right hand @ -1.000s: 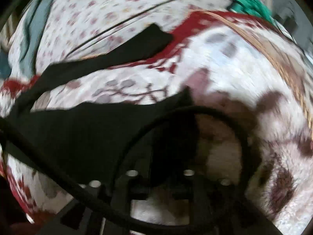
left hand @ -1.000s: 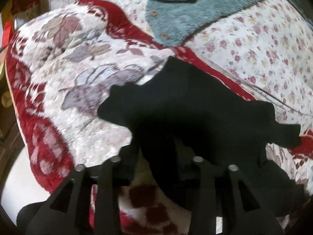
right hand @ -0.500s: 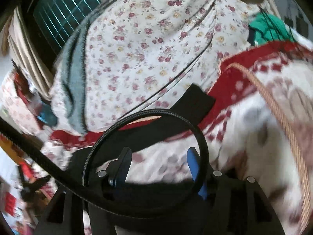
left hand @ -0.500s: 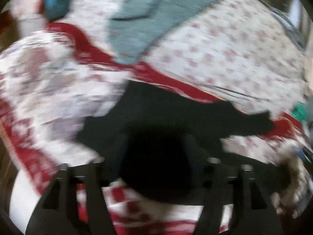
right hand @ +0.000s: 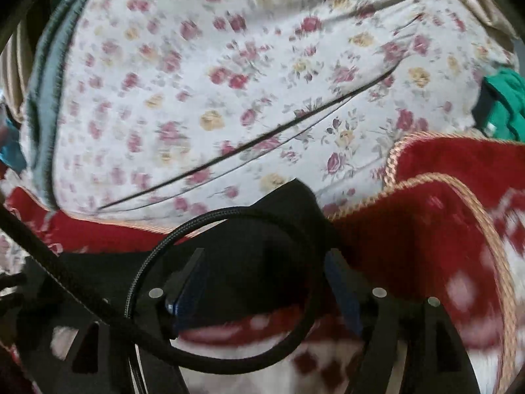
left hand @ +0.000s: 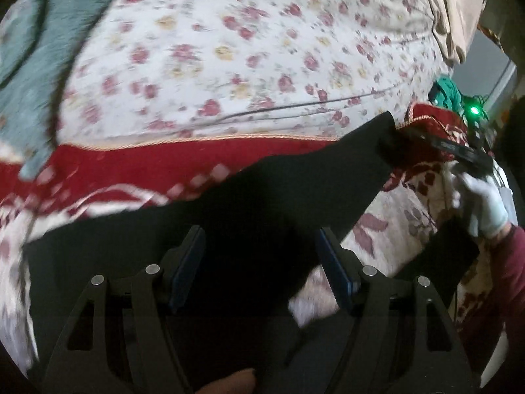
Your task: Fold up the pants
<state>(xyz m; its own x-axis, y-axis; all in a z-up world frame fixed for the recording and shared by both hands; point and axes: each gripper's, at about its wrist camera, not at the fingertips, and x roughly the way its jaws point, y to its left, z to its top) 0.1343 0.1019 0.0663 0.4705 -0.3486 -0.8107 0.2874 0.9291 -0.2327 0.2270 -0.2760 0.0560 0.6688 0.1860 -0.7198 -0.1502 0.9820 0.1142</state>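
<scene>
- Bedding is filling both views: a white floral sheet is occupying the upper part of each frame; a red and white blanket with a corded edge is lying below it, across the middle and lower part.
- Black pants are lying flat on the blanket; in the left wrist view they are running from the lower left of the frame up to a cuff at centre right, which is just overlapping the sheet.
- Left gripper is pointing down over the pants at lower centre; its jaws are standing apart, having just been opening; the blue pads are pressing on nothing, with the black cloth lying below and between them.
- Right gripper is showing at lower centre of the right wrist view; its jaws have just been opening and are standing apart; the pants are lying beneath them, released.
- A braided black cable is looping in front of the right gripper.
- A white-gloved hand with a dark red sleeve is appearing at the right edge of the left wrist view.
- A grey-green garment is lying at upper left; a green item is sitting at the right edge of the right wrist view.
</scene>
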